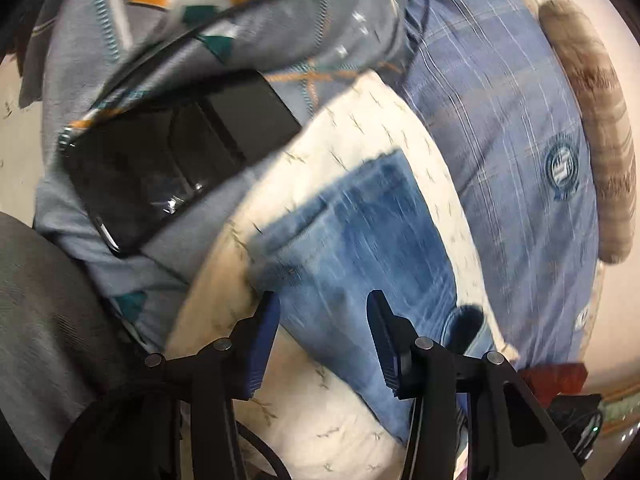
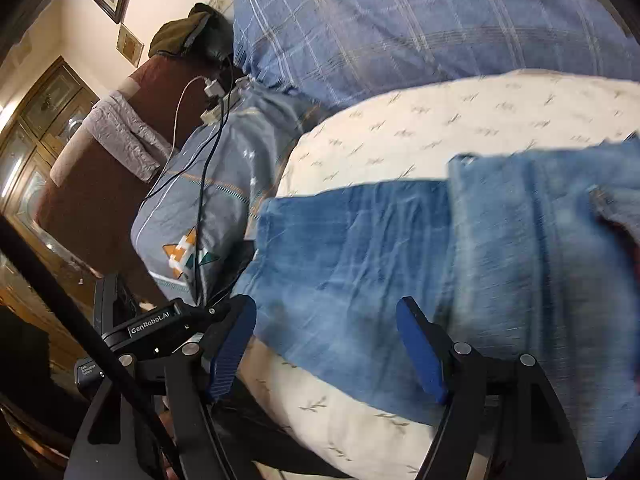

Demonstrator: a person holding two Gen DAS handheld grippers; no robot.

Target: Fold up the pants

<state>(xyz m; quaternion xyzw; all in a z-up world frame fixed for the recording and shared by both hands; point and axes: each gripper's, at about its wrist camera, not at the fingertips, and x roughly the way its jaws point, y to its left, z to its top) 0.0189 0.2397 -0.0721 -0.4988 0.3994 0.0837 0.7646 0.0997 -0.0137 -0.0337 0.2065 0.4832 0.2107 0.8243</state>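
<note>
Both claws, left claw [image 1: 322, 344] and right claw [image 2: 326, 350], gape empty above folded jeans [image 2: 400, 264].

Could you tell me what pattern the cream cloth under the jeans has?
Small scattered sprig-like marks on the cream cloth; right wrist view.

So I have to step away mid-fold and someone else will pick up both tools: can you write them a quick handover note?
Left tool: open, nothing between its pads, hanging over the jeans.
Right tool: open, empty, over the jeans too.
Jeans: lying on the cream patterned sheet, with one layer already lapped over another on the right in the right wrist view.
Nearby: a dark phone on the grey cover, and a blue plaid pillow behind.
Done: at least one fold seems in.
Left: probably re-grip an edge and finish folding, then smooth.
</note>
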